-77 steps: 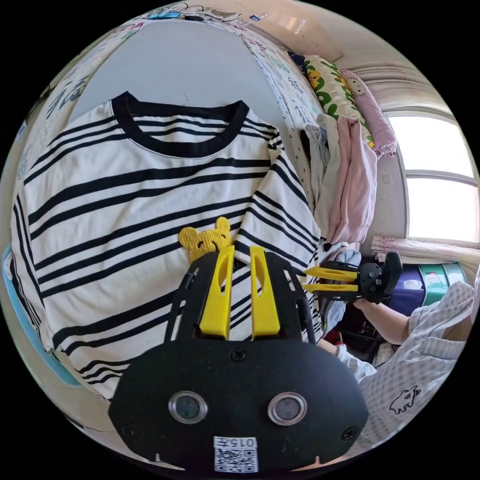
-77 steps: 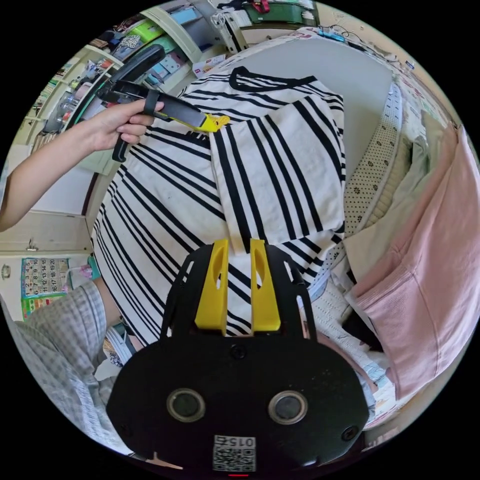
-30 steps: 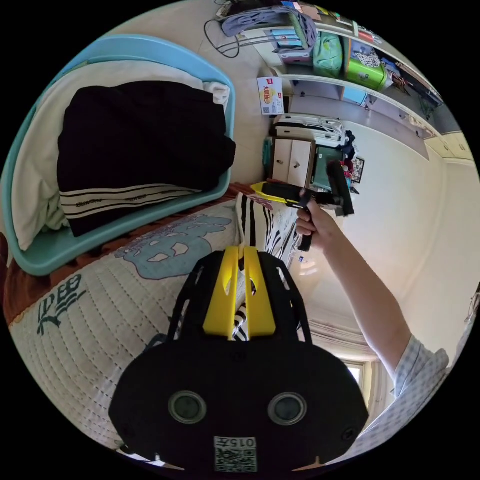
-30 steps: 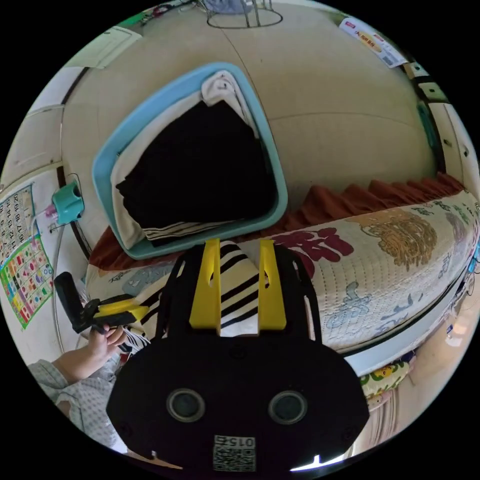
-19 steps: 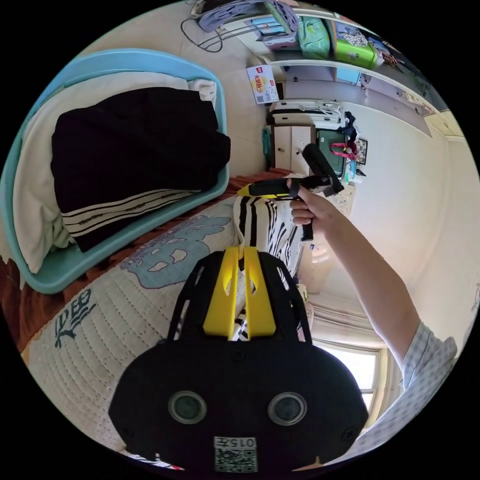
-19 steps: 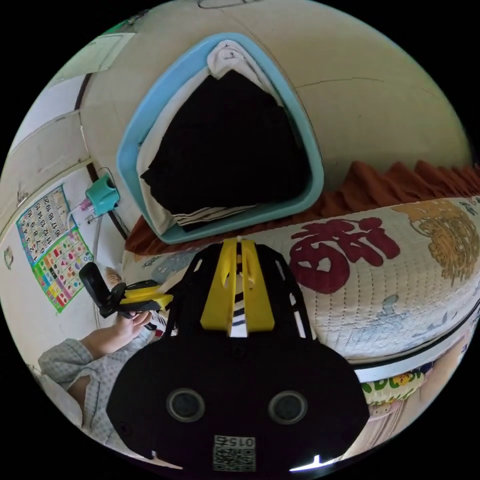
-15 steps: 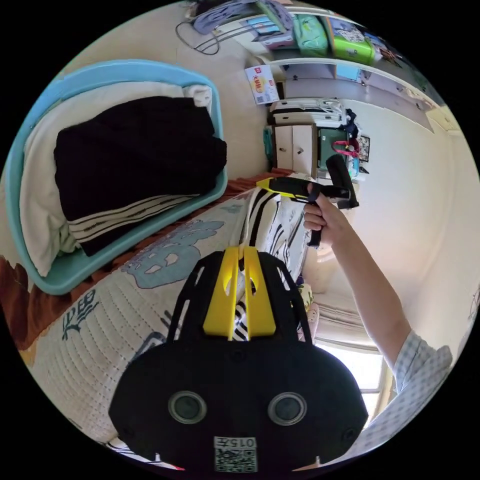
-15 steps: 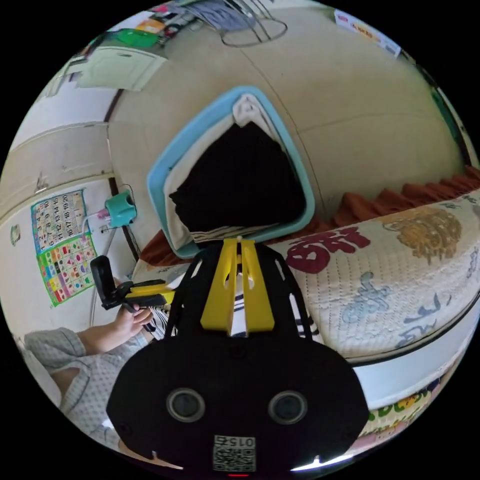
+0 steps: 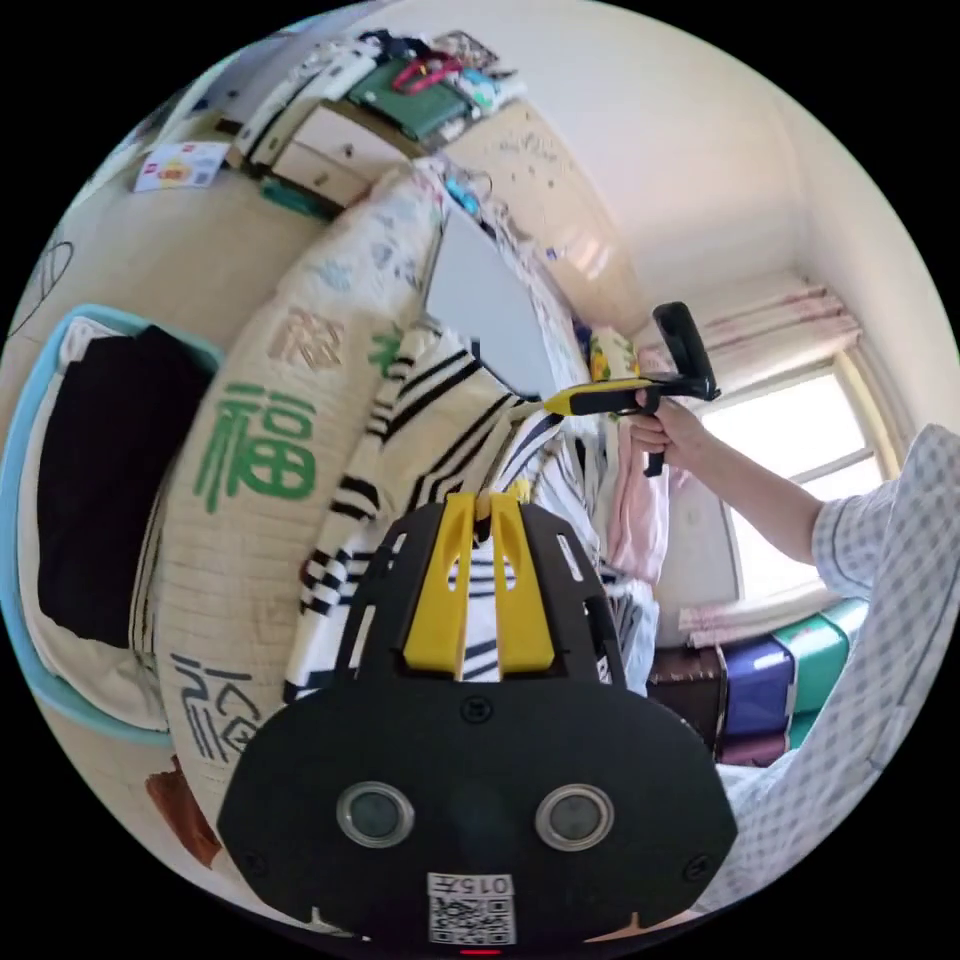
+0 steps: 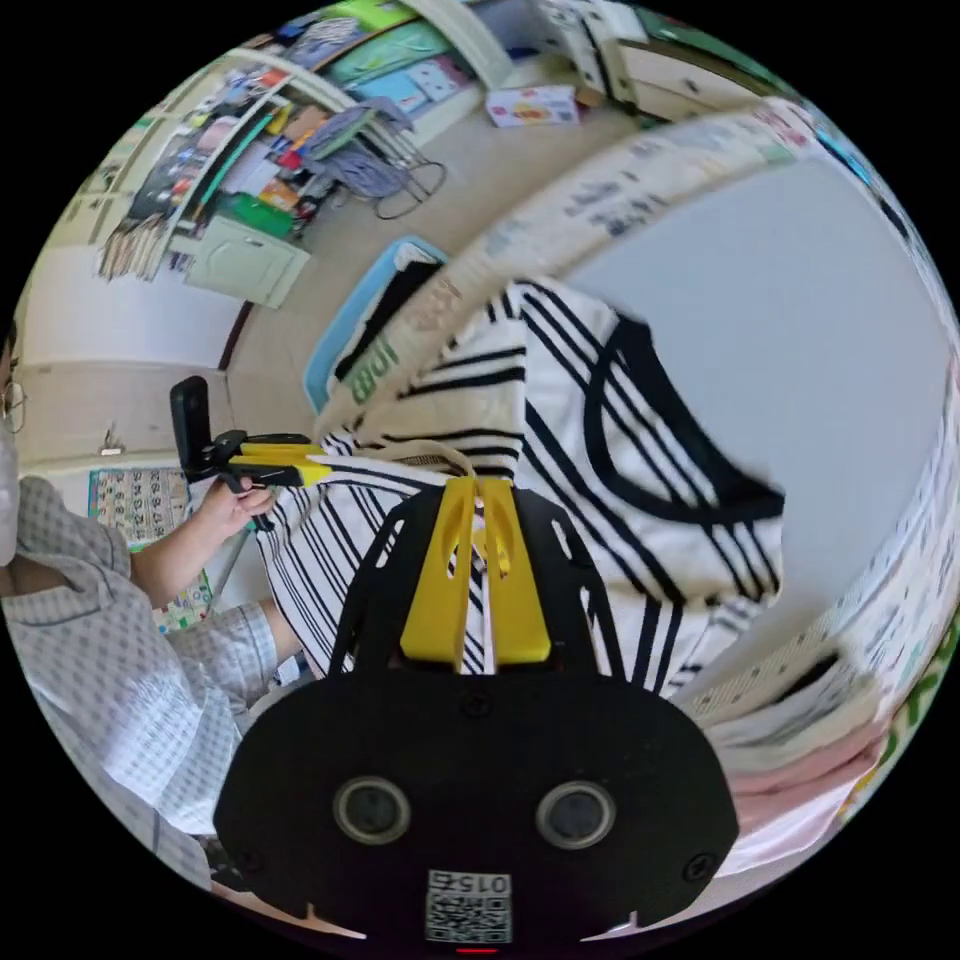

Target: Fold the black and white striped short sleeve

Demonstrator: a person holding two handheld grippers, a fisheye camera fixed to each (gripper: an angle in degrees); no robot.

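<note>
The left gripper (image 9: 478, 500) has its two yellow jaws squeezed tight on an edge of the striped shirt (image 9: 440, 420). The right gripper (image 10: 478, 492) does the same, its jaws pinched together on another bit of the shirt's edge. In the left gripper view the right gripper (image 9: 556, 402) shows farther off, held in a hand (image 9: 662, 432), with its yellow tip at the shirt. In the right gripper view the left gripper (image 10: 318, 468) shows at the side, also held in a hand (image 10: 228, 508).

The shirt is white with black stripes and a black neck band (image 10: 660, 440). It is lifted at the held edge, and the rest drapes over the bed (image 10: 800, 290), on the gray sheet and over the bed's side.

The quilt (image 9: 250, 470) on the side of the bed has big writing on it. One large green sign reads 福. The other marks are too bent to read.

A blue basket (image 9: 20, 560) sits on the floor beside the bed, with black and white clothes (image 9: 100, 480) folded inside. A pile of pink and white clothes (image 10: 800, 760) lies on the bed near the shirt. A bright chart (image 10: 140, 510) hangs on the wall, too small to read.
</note>
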